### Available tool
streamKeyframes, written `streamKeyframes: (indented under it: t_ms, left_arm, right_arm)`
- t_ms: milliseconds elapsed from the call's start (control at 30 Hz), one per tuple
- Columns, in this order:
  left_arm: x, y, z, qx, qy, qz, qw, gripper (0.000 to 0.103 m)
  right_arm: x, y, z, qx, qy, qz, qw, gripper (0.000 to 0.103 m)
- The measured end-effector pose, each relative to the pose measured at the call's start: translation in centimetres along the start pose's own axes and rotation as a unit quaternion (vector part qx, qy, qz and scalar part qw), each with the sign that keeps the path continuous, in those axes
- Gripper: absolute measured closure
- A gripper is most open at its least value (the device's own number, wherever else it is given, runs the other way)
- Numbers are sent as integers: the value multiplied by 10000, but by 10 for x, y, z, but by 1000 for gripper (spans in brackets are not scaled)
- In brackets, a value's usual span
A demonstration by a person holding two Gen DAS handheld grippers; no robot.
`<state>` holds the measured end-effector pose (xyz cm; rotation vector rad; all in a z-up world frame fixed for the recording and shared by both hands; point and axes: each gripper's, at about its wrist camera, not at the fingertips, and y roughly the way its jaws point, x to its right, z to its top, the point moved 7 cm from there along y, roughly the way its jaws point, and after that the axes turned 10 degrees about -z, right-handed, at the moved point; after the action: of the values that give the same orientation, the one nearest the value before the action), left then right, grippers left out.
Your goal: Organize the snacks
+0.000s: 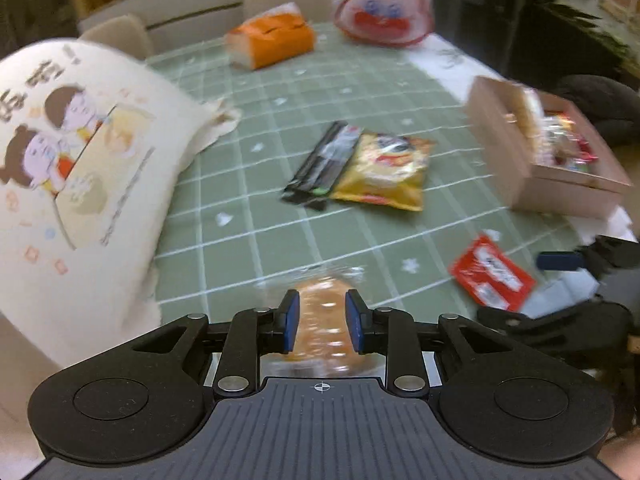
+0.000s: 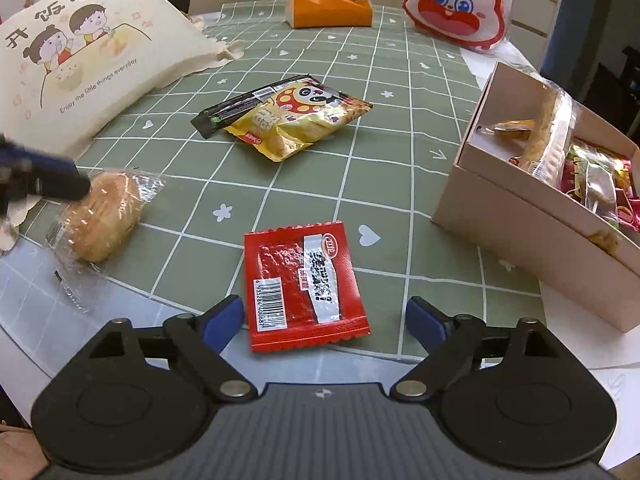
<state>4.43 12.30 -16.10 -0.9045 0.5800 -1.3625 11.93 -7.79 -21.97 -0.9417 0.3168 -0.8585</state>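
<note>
Gripping the wrapped bun (image 2: 102,216) is the step in hand, and the left tool (image 1: 322,320) has its blue pads on either side of it, pinching the bread through the clear film near the front-left edge of the surface (image 2: 280,184). Judging by how soft the bun looks, a light squeeze should be enough; more would likely flatten it, and the loose wrapper tail may slip, so the hold belongs on the body of the bread. The left view is blurred, so I cannot tell whether the bun is off the cloth yet.

Further right, the black packet (image 2: 248,106) and the yellow panda bag (image 2: 298,122) lie overlapping mid-surface, well apart from both tools. The red sachet (image 2: 306,284) lies flat near the front edge, just ahead of the right tool (image 2: 324,316), whose fingers are spread wide on either side of it and hold nothing. Being so thin, it probably needs an edge pinch.

At the right edge stands the cardboard box (image 2: 516,208), already crowded with snacks, probably the bun's destination; a high carry should clear its wall.
</note>
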Motion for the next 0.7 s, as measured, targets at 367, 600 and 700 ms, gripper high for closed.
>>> streamKeyframes:
  t_ms: [367,600,700]
  left_arm:
    - [16,29,-10,-419,311,-55,9986,29]
    - [10,22,-9,-199,-153,-285,9993,28]
    - [-2,13,-11,18,-453,-124,9989,28]
  right_arm:
    - [0,2,-2,139,52,-20,9999,3]
    - [-2,3,-3,180,17,-8,9998,0]
    - [-2,3,-2,201,-8,19,9998,0]
